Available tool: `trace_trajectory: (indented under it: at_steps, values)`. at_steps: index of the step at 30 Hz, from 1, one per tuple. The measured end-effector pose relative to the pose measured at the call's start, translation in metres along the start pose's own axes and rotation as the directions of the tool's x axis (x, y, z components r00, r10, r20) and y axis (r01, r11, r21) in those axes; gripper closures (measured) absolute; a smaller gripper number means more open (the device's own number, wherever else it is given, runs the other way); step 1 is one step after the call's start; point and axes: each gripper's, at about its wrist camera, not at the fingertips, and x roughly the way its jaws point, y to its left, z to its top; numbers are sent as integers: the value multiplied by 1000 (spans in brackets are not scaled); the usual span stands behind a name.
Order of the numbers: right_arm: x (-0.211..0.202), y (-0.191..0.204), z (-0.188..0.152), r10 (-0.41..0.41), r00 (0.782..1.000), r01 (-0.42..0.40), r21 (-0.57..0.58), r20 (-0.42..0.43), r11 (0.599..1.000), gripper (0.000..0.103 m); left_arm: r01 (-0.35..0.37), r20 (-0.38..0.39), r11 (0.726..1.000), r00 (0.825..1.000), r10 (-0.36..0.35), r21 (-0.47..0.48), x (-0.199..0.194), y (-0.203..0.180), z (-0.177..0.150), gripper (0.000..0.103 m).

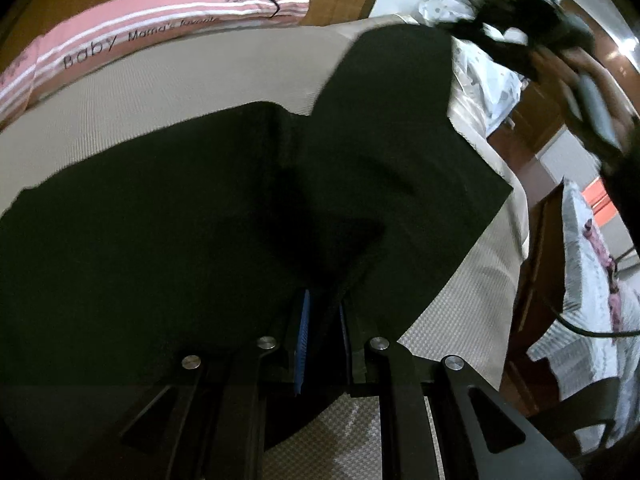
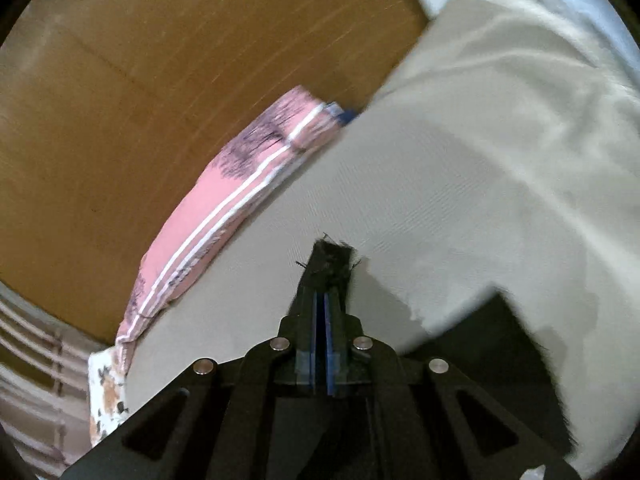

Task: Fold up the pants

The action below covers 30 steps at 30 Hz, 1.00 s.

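Observation:
Black pants (image 1: 248, 208) lie spread over a beige bed cover (image 1: 180, 76), filling most of the left wrist view. My left gripper (image 1: 324, 308) is shut on a raised fold of the pants near their lower edge. My right gripper (image 2: 330, 264) is shut on a frayed black end of the pants (image 2: 332, 258) and holds it above the bed cover (image 2: 420, 208). More black cloth (image 2: 496, 360) hangs at the lower right. The right gripper also shows, blurred, at the top right of the left wrist view (image 1: 520, 32).
A pink striped pillow (image 1: 152, 28) lies along the far edge of the bed, also in the right wrist view (image 2: 224, 208). A brown wooden headboard (image 2: 140, 80) rises behind it. White patterned bedding (image 1: 588, 280) and wooden furniture (image 1: 540, 240) stand to the right.

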Motion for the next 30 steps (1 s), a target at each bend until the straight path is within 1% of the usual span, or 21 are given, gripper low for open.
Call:
trace_trajectory:
  at_steps: [1,3,6,7,9,12,14,16,19,21,23,24,26,27,28,30]
  values:
    - [-11,-8,-8,-12,1000,12,14,12,1000,99,-7,3,1000,1000,7,14,-1,-2,0,89]
    - [-37,-35,-31,-76,996,74,53,38,996,100,-26,11,999,1000,25,45,-2,-7,0,89]
    - [-54,-74,-64,-147,989,142,130,31,981,100,-50,14,995,999,49,83,-1,-11,-2,89]
    - [-56,-86,-72,-159,987,154,153,23,976,100,-59,11,994,998,59,93,0,-12,-2,89]
    - [-53,-113,-93,-207,978,206,198,-16,958,100,-80,-13,989,997,83,121,8,-17,-4,89]
    - [-40,-133,-111,-236,970,244,245,-62,938,100,-104,-14,979,994,108,174,10,-24,-5,89]
    - [-37,-135,-113,-240,969,247,248,-59,937,100,-90,-29,977,995,98,195,8,-25,-4,89]
    - [-36,-129,-111,-254,966,258,223,-47,940,100,-80,-32,973,995,89,217,3,-27,-2,90]
    - [-44,-117,-107,-268,963,264,186,0,947,101,-67,-26,968,997,75,242,-4,-32,-2,91]
    - [-48,-109,-106,-297,954,291,148,26,945,101,-34,-34,965,998,44,262,-6,-35,-4,91]
    - [-49,-111,-106,-319,947,311,139,34,940,101,2,-58,962,998,14,272,-5,-39,-7,91]
    - [-46,-115,-107,-334,942,327,144,26,934,101,14,-69,957,998,6,291,-4,-42,-11,91]
    - [-39,-126,-110,-345,939,341,160,-5,926,101,-2,-81,950,996,29,312,2,-45,-16,90]
    - [-33,-132,-113,-357,934,356,171,-25,919,101,-7,-92,950,995,37,311,6,-44,-18,90]
    - [-29,-137,-115,-354,934,356,181,-41,917,101,-4,-78,953,997,29,304,6,-43,-18,90]
    - [-28,-142,-115,-339,940,339,206,-35,918,99,2,-77,962,997,20,272,5,-39,-15,86]
